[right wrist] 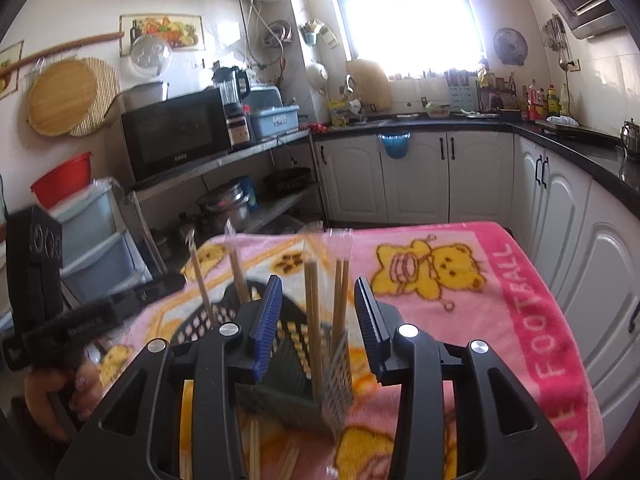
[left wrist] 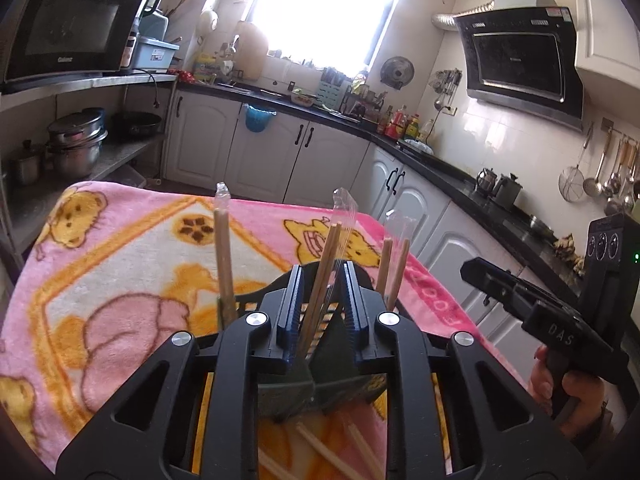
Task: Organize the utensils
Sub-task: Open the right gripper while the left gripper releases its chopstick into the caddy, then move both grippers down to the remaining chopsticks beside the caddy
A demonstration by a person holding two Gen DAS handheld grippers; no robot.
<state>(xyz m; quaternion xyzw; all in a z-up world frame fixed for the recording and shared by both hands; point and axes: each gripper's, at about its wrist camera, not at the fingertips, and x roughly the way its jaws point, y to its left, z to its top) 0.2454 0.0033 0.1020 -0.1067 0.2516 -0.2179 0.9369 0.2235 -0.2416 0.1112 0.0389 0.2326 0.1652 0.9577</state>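
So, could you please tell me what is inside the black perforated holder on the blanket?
Several wrapped wooden chopstick pairs stand upright in the black holder, their tops rising well above its rim. The holder's walls and the left gripper hide their lower ends and the bottom.

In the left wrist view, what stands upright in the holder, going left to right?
Left chopstick pair → wrapped chopstick pair between the left gripper fingers → right chopstick pair. All stand in the black mesh holder. The right gripper is farther right, beside the holder.
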